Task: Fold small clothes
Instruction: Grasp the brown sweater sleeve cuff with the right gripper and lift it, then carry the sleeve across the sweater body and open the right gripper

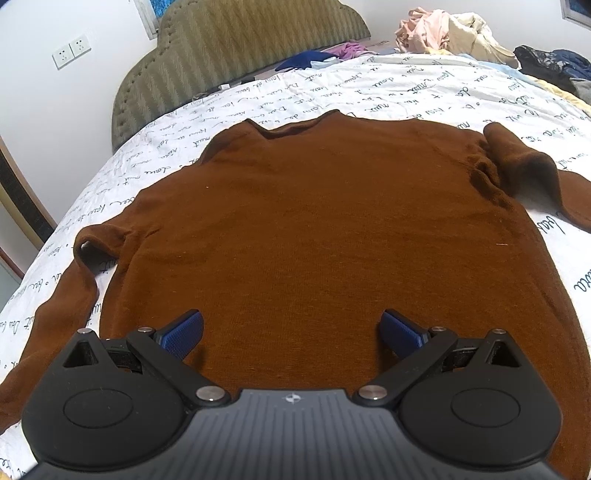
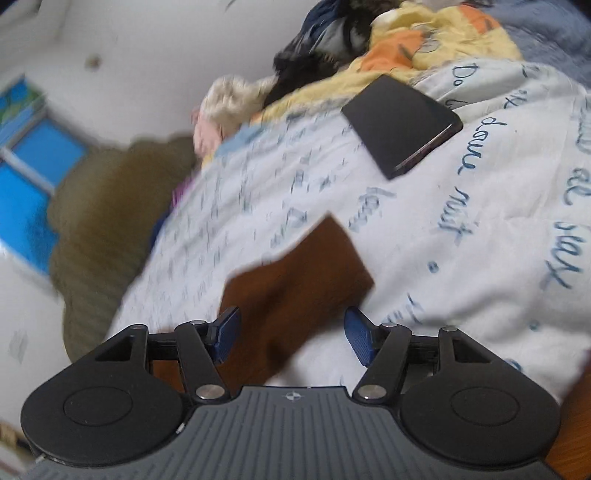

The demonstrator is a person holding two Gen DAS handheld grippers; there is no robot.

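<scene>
A brown long-sleeved sweater (image 1: 314, 221) lies flat on the white bedspread (image 1: 369, 85), collar away from me and both sleeves spread out. My left gripper (image 1: 291, 332) hovers over the sweater's lower body, its jaws wide open with only flat fabric below them. In the tilted, blurred right wrist view, the end of a brown sleeve (image 2: 295, 273) lies on the bedspread (image 2: 480, 221). My right gripper (image 2: 291, 336) stands open just above that sleeve, and its blue pads (image 2: 356, 338) do not press on the cloth.
A pile of loose clothes (image 1: 454, 29) sits at the far right of the bed. A green padded headboard (image 1: 229, 55) stands behind. A black phone (image 2: 402, 123) lies on the bedspread beyond the sleeve, near a yellow and orange blanket (image 2: 424, 40).
</scene>
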